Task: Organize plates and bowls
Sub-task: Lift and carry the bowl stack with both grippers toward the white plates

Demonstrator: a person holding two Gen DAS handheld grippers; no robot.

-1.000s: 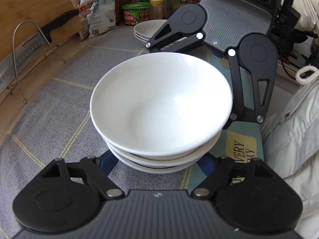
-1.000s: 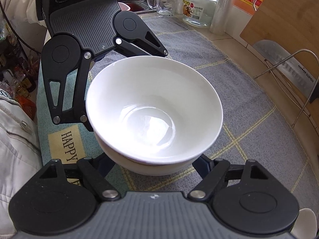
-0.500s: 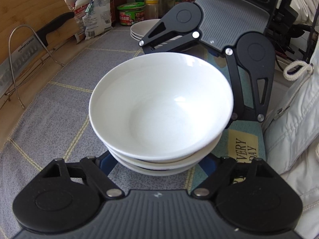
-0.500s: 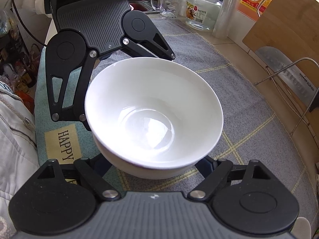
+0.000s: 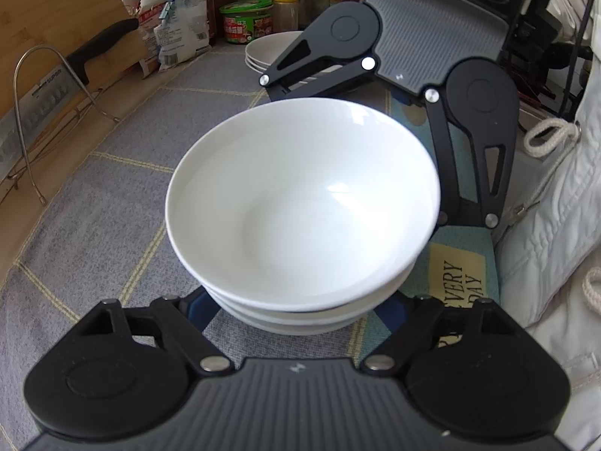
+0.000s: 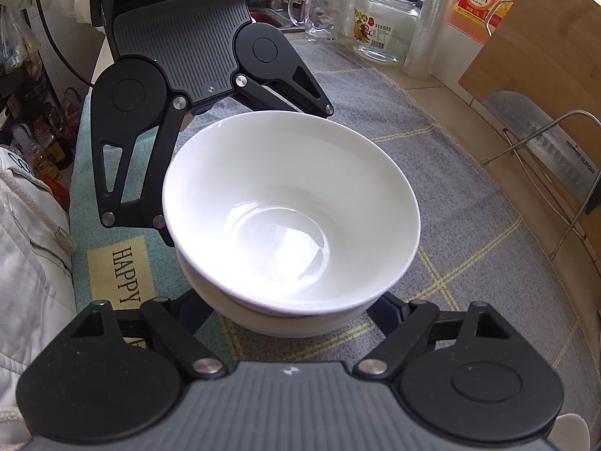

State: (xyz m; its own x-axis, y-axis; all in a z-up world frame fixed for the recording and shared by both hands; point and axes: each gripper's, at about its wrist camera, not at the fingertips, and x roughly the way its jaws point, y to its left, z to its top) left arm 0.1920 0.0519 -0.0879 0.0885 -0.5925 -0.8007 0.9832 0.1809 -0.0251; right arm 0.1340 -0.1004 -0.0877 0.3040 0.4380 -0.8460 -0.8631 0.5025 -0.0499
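Bowl stack [image 5: 300, 206] between both jaws, grip unclear; plates [image 5: 263, 50], knife rack [image 5: 33, 112] behind

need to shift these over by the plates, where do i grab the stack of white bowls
Grip the bottom bowl of the stack of white bowls, low on its outer wall, coming in from two opposite sides. The bowls nest and flare upward, so a hold on the lowest probably carries all; pinching the top rim would likely lift only that one.
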